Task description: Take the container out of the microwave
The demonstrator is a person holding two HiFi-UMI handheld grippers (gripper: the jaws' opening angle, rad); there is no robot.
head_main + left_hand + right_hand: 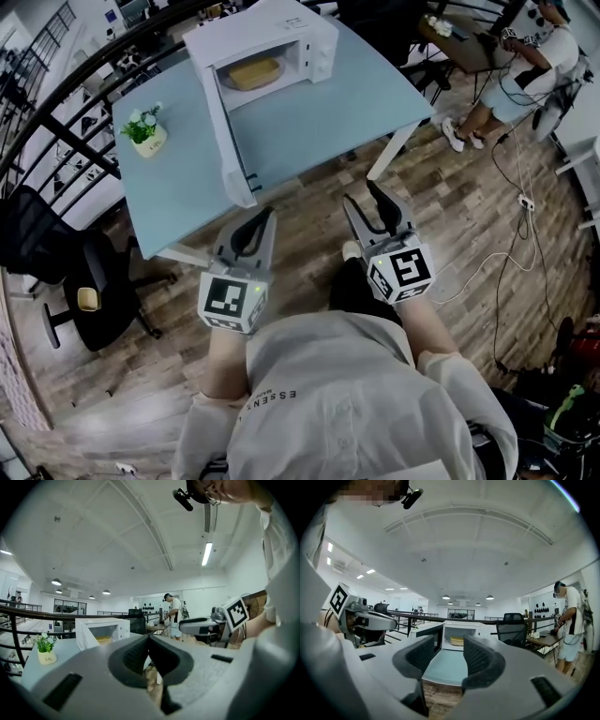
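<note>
The white microwave (281, 37) stands on the far side of the light blue table (319, 122), its door (225, 141) swung wide open to the left. A yellow container (253, 72) sits inside, also visible in the right gripper view (458, 641) and the left gripper view (104, 639). Both grippers hang over the wooden floor short of the table's near edge, far from the microwave. My left gripper (262, 217) (149, 638) is shut with its pads meeting on nothing. My right gripper (361, 193) (449, 656) is open, with nothing between its pads.
A small potted plant (145, 131) stands on the table's left part. A black office chair (84, 281) is on the floor to the left. A person (525, 66) sits at another desk at the far right, with cables (516, 206) on the floor. A dark railing (56, 103) runs behind the table.
</note>
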